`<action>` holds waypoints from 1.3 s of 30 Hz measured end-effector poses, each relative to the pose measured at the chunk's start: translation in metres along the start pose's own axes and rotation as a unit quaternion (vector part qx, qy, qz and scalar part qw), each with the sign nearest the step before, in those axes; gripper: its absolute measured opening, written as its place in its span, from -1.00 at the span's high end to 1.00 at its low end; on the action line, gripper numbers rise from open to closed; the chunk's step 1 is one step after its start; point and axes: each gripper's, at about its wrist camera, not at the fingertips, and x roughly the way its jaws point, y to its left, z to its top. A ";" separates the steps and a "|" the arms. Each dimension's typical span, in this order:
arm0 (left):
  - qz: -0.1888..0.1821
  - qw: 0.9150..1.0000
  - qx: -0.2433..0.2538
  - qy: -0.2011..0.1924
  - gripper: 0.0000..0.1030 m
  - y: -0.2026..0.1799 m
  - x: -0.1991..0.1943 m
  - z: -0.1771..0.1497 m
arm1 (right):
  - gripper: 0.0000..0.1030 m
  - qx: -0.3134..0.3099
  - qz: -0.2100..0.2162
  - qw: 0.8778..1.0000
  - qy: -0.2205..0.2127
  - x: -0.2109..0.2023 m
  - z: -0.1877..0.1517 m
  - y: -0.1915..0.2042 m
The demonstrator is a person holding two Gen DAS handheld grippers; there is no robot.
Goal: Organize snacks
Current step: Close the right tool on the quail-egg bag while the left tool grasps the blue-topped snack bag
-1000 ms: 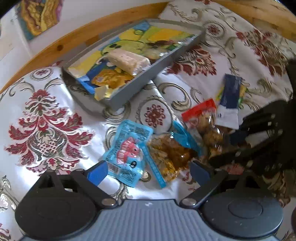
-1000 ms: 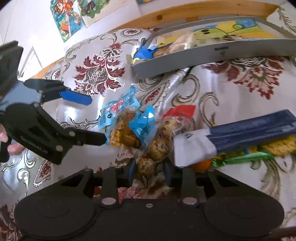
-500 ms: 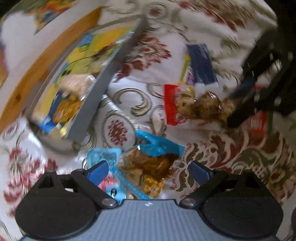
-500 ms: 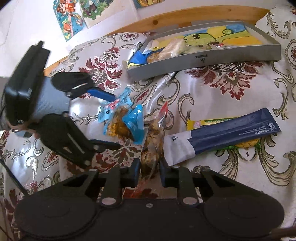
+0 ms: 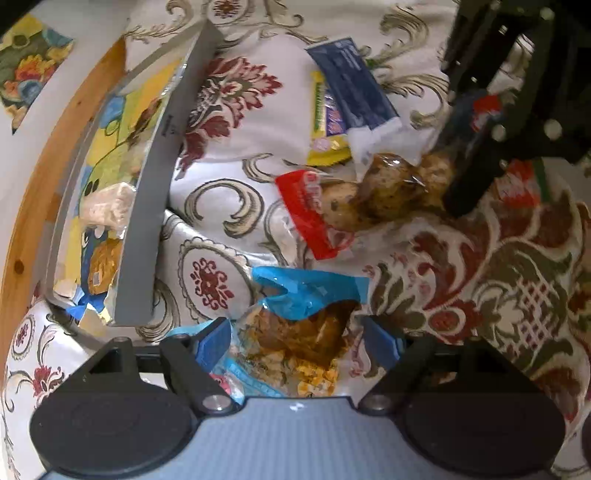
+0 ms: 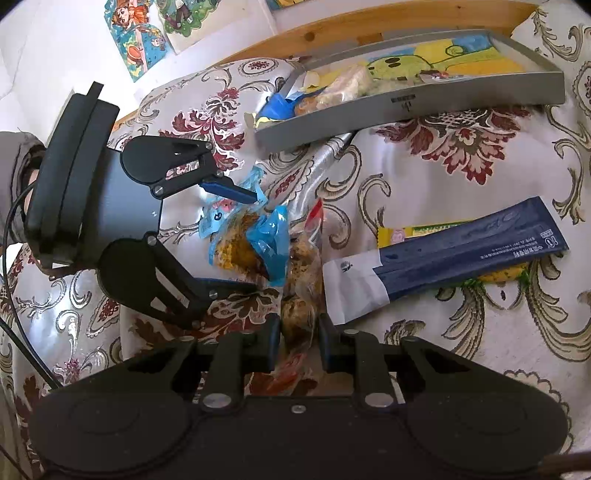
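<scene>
The left gripper (image 6: 255, 240) sits at the left side of the table (image 6: 461, 147), which wears a white cloth with red flowers. Its blue fingers (image 6: 229, 190) are spread wide apart, one on each side of the blue snack bag (image 5: 306, 317). A grey sleeve (image 6: 14, 155) shows behind it. The bag with the red top (image 5: 314, 214), full of spotted brown balls, lies next to the blue bag. The right gripper (image 6: 297, 341) is pinched tight on this bag's near end. The long dark blue packet (image 6: 461, 254) lies to the right, touching the red-top bag. A yellow bar (image 6: 417, 232) pokes out from under it. The grey tray (image 6: 406, 107) sits at the far edge of the table by the wooden rim (image 6: 369, 22). It has snacks in its left end.
</scene>
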 end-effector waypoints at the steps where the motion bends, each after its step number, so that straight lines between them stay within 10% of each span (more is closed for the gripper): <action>1: 0.001 1.000 0.007 0.000 -0.60 -0.001 0.000 0.000 | 0.56 -0.003 -0.001 1.000 0.000 0.001 0.000 0.001; 12: -0.026 0.997 -0.072 0.025 -0.25 0.007 -0.004 -0.003 | 0.55 -0.022 -0.008 1.000 -0.002 0.003 0.001 0.005; 18: -0.021 0.981 -0.185 0.051 -0.20 0.020 -0.010 -0.008 | 0.55 -0.026 -0.009 1.000 -0.004 0.003 0.001 0.006; 21: -0.040 0.954 -0.292 0.062 -0.20 0.037 -0.013 -0.018 | 0.54 -0.032 -0.011 0.999 -0.003 0.003 0.001 0.007; 28: -0.126 0.848 -0.512 0.045 -0.20 0.065 -0.025 -0.051 | 0.38 -0.043 -0.011 0.999 -0.001 0.009 0.003 0.012; 31: -0.138 0.822 -0.552 0.040 -0.20 0.062 -0.027 -0.058 | 0.32 -0.049 -0.013 0.999 -0.001 0.014 0.003 0.014; 34: -0.139 0.809 -0.570 0.035 -0.20 0.053 -0.028 -0.063 | 0.33 -0.056 -0.018 0.998 -0.002 0.017 0.003 0.016; 39: -0.115 0.815 -0.567 0.037 -0.09 0.035 -0.020 -0.067 | 0.37 -0.100 -0.046 0.994 -0.009 0.021 -0.005 0.027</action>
